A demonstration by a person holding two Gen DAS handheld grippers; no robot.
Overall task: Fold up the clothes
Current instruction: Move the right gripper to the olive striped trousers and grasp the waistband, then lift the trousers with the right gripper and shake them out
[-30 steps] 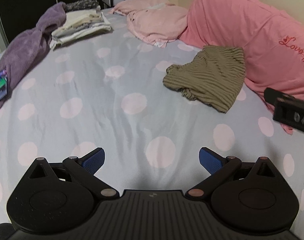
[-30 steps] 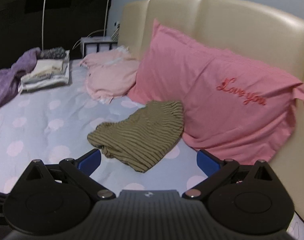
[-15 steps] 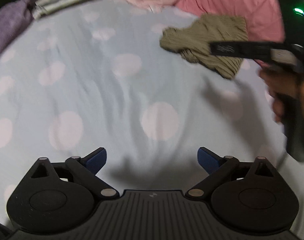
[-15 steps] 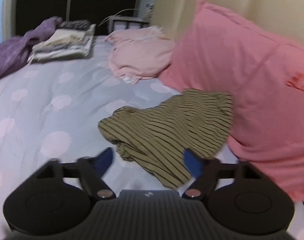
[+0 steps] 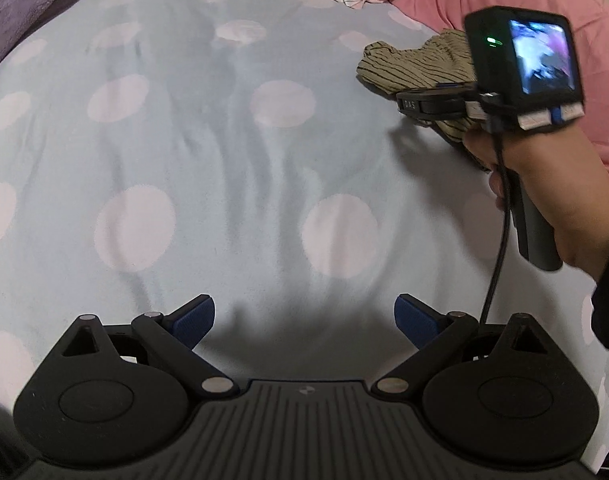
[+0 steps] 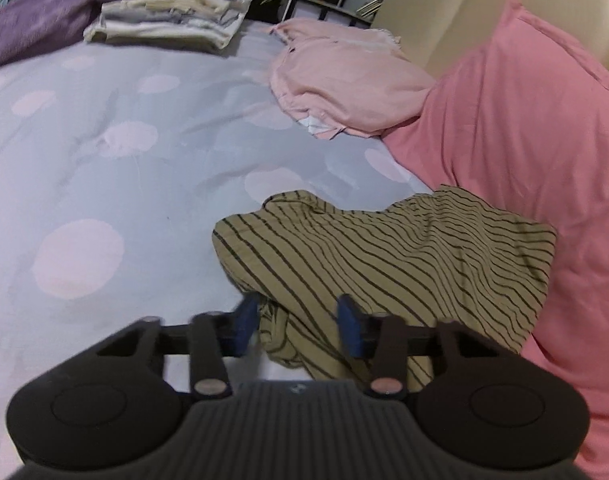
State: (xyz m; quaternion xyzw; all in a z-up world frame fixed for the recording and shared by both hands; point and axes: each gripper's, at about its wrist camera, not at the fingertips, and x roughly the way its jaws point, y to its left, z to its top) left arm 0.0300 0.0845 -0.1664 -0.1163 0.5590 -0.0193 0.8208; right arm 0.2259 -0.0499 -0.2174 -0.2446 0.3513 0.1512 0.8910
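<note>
**Right tool astride the striped garment, not yet gripping; left tool idle**

Right tool: its blue pads stand partly apart with a bunched fold of the striped garment between them. Whether the pads already press the cloth cannot be told — a gap shows on both sides, so it is recorded as not yet clamped.

Left tool: pads wide apart, holding nothing, hovering over bare bed sheet. The garment lies ahead and well to its right, partly hidden behind the right hand.

Location of the work: the garment lies crumpled on the sheet directly ahead of the right tool, its far edge touching the pink pillow to the tool's right. Further ahead sit a crumpled pink garment and, ahead-left, a stack of folded clothes.

Handling judgement: thin knit, light and limp; it will drape and slide rather than hold a shape, and layers may lift together. A pinch on the heaped fold will probably raise a wad, not an edge. Better hold — a hem or corner at the near-left edge, with the left tool taking a second corner so the piece can be spread flat on the open sheet before any fold
</note>
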